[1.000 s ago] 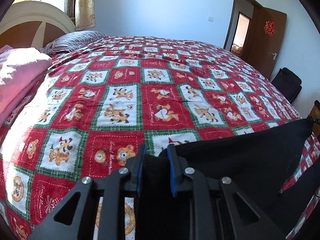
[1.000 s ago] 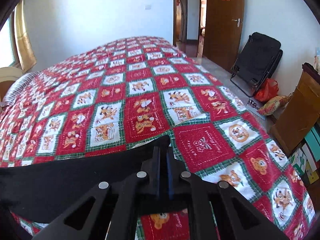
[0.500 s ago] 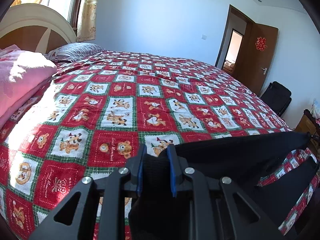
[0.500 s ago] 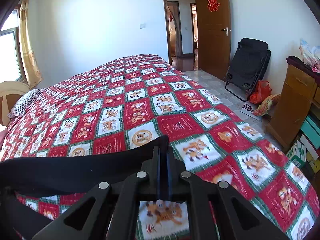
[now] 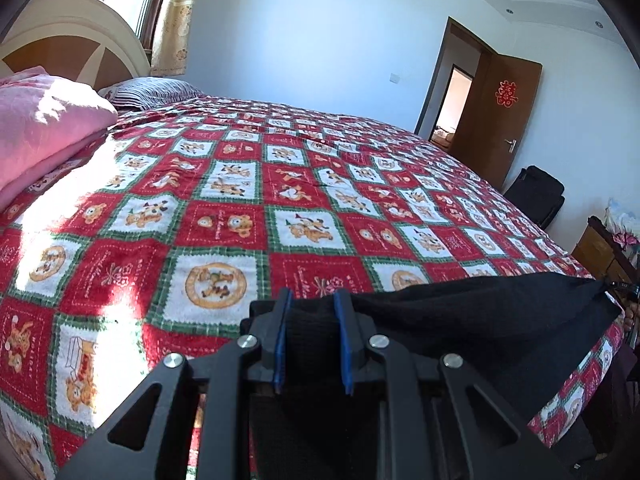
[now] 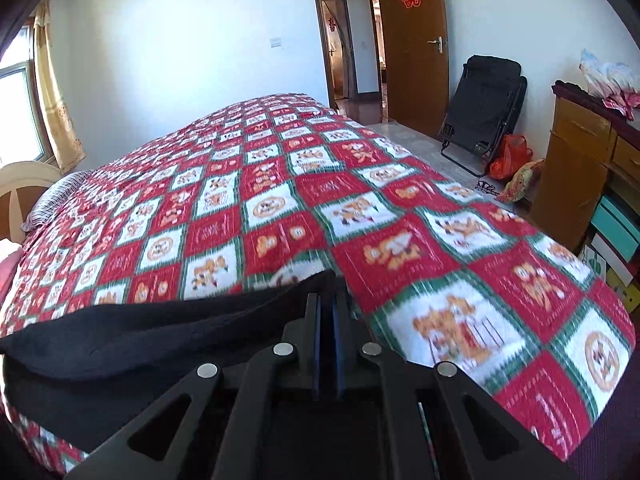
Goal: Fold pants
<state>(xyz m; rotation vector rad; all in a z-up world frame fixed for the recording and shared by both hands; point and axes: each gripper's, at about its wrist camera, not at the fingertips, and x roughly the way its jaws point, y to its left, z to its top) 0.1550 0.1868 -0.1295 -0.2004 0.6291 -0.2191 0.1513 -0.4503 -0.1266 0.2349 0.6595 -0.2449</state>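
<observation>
Black fabric pants [image 5: 480, 312], held by both grippers above the near edge of a bed covered with a red, white and green checked blanket printed with cartoon animals [image 5: 248, 200]. In the left wrist view, the left gripper [image 5: 310, 320], lower centre of the frame, has its blue-padded fingers [image 5: 280, 336] partly closed on a thick bunch of the black cloth; the fabric stretches from there toward the right edge of the frame. In the right wrist view, the right gripper [image 6: 327, 320], lower centre, has its fingers pressed almost together on an edge of the pants [image 6: 160, 336], which run off toward the lower left of the frame. Pink folded bedding [image 5: 44, 120] and a striped pillow [image 5: 152, 90] lie at upper left in the left wrist view. Brown wooden door [image 6: 416, 48], black folding chair [image 6: 484, 104] and wooden cabinet [image 6: 576, 168] occupy the right side of the right wrist view.
</observation>
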